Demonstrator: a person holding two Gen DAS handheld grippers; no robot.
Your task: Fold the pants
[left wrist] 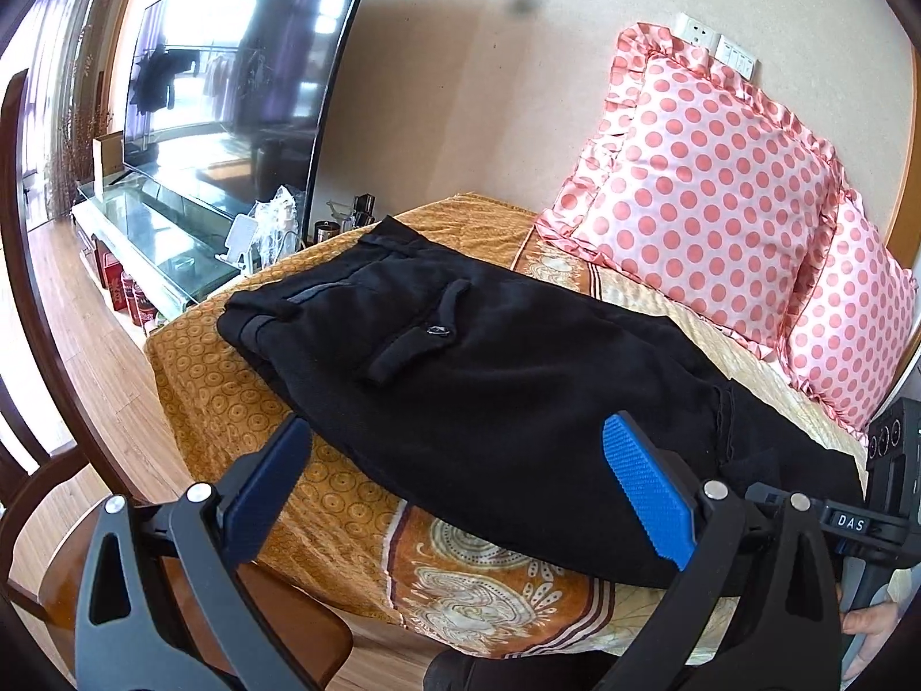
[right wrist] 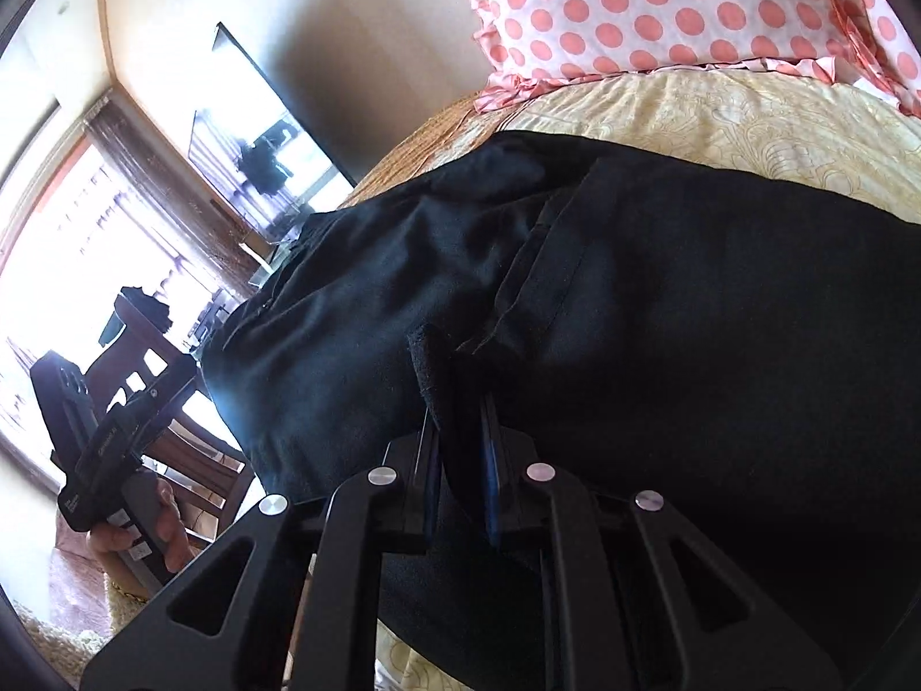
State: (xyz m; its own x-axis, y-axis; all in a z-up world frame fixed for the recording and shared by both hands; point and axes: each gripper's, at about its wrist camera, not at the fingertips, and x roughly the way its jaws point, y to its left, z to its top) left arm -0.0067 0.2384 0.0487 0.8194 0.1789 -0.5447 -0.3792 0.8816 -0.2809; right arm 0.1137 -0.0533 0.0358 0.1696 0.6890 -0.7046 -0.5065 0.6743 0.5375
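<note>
Two pillows [left wrist: 708,190] on bed [left wrist: 242,403]; left gripper [left wrist: 460,483] jaws wide, right gripper [right wrist: 460,443] pinching pants [left wrist: 472,380].

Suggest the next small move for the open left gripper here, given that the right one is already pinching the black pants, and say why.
Probably bring the left gripper down onto the near edge of the black pants and close. Its jaws stand wide open above the fabric, holding nothing, while the right gripper is shut on a bunch of cloth. The pants lie spread on the bed, so a second grip seems needed before folding.
</note>
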